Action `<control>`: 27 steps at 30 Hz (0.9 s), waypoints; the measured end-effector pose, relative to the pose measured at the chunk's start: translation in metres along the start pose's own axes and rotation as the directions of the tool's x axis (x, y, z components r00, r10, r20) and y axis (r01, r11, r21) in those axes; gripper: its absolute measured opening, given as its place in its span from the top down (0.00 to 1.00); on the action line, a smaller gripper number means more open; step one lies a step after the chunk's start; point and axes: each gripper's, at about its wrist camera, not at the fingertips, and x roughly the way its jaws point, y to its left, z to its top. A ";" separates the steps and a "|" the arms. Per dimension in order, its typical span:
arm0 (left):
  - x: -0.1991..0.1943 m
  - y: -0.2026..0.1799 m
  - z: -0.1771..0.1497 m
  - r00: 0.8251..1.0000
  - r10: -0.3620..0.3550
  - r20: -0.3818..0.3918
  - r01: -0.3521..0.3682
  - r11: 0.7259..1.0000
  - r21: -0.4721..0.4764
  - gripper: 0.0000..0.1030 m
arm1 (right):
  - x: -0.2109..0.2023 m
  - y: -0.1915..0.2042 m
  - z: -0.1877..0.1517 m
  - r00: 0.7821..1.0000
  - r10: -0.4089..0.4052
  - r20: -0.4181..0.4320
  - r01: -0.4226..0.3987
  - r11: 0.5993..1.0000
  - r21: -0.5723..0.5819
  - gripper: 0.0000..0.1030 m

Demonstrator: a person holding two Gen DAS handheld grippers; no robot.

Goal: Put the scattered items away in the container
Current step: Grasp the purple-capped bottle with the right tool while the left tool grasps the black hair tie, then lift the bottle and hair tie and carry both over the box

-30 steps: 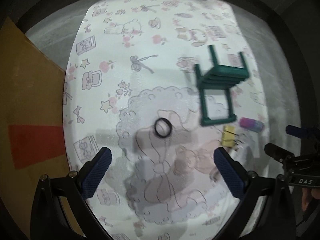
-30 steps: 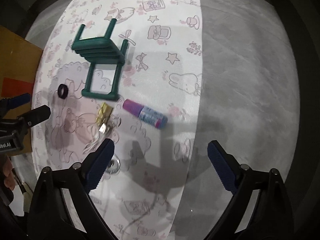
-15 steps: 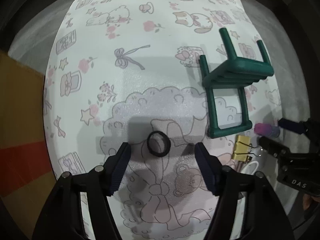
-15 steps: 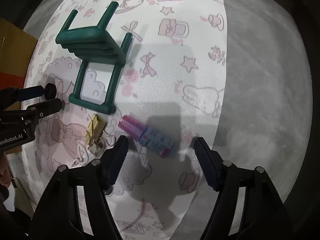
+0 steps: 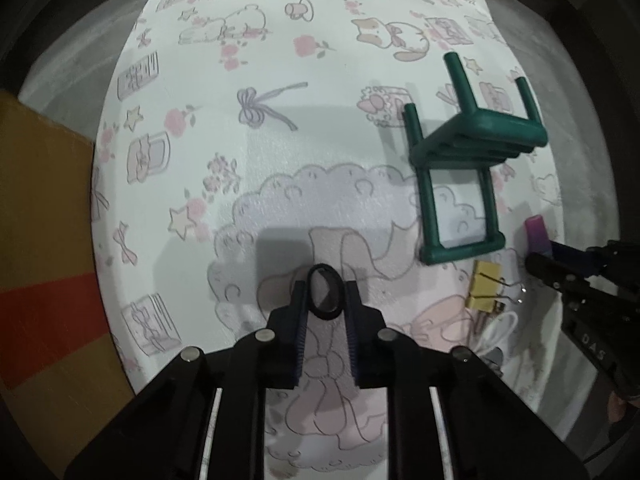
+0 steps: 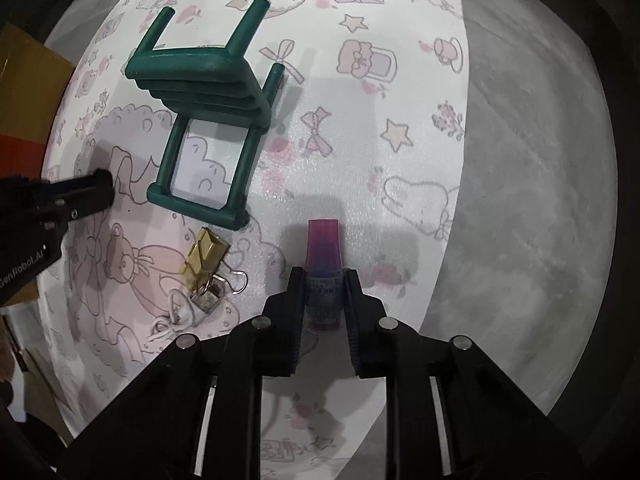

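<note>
A black elastic ring (image 5: 326, 315) lies on the cartoon-print mat (image 5: 280, 128). My left gripper (image 5: 325, 292) points straight down over it, and its closing jaws squeeze the ring into an oval between the pads. In the right wrist view, a glue stick (image 6: 323, 248) with a purple cap sits between the closing jaws of my right gripper (image 6: 323, 280), with both pads on its body. A brown cardboard box (image 5: 44, 240) with a red patch lies along the mat's left edge.
A green toy chair (image 5: 468, 152) (image 6: 208, 80) lies tipped over on the mat between the two grippers. A yellow binder clip (image 6: 204, 258) and a white cord (image 6: 176, 316) lie just below it. Grey floor (image 6: 540, 160) runs right of the mat.
Both grippers went from wide open to closed. The left came in around the black ring. The right moved over the glue stick and sank a little onto it.
</note>
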 end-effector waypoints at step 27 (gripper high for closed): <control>-0.229 0.008 -0.111 0.973 -0.035 0.230 0.049 0.997 -0.057 0.83 | -0.191 0.057 -0.083 0.981 0.084 0.177 -0.102 0.990 0.099 0.82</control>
